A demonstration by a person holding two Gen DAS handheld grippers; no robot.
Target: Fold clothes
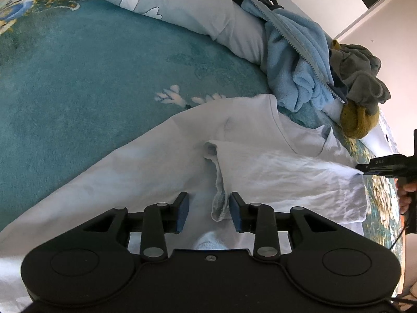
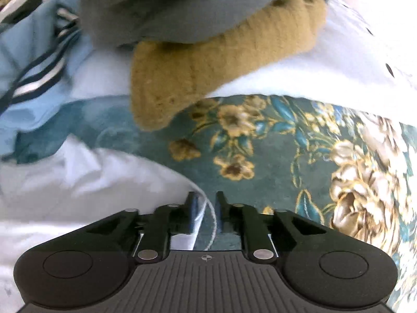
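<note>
White T-shirt (image 1: 161, 161) lies flat on the teal floral carpet (image 1: 78, 91), 1 sleeve (image 1: 273, 167) folded in over the body. Left tongs (image 1: 209, 208) hover over the sleeve's hem, jaws parted, pads clear of the cloth, gripping nothing. Right tongs (image 2: 206, 208) sit at the shirt's far edge, jaws slightly apart with the hem running loose between them, not pinched. Heap of other clothes just beyond: light blue fleece (image 1: 294, 62), grey garment (image 1: 359, 78), mustard knit (image 2: 208, 65).

Motion blurs the mustard knit (image 2: 208, 78) and grey garment (image 2: 182, 13).
</note>
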